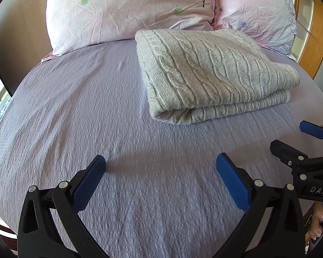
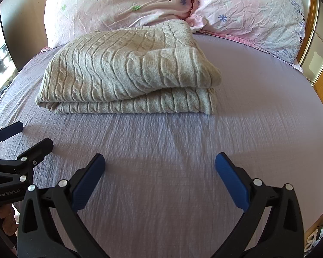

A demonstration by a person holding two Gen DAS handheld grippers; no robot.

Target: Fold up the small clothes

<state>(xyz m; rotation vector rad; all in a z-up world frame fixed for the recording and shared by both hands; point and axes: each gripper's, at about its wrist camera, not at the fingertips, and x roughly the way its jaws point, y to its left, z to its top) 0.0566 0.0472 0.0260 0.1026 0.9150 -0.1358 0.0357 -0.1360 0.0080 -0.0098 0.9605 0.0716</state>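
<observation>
Left gripper (image 1: pixel 160 165): spread wide, nothing held, hovering low over bare sheet
Right gripper (image 2: pixel 160 164): also wide and empty, parked just beside the left one
Sweater (image 1: pixel 206 73): grey cable-knit, already doubled over, laid near the pillows (image 1: pixel 129 10), well apart from both claws
Bedsheet (image 1: pixel 75 107): lavender, kept flat as the folding surface
Guess: fold looks pretty much done, so the claws are held back clear of it

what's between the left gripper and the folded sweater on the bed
Nothing visible. Only bare lilac bedsheet lies between the open left gripper and the folded grey cable-knit sweater. The open right gripper sits off to its right, not in the path. The pillows are behind the sweater.
</observation>
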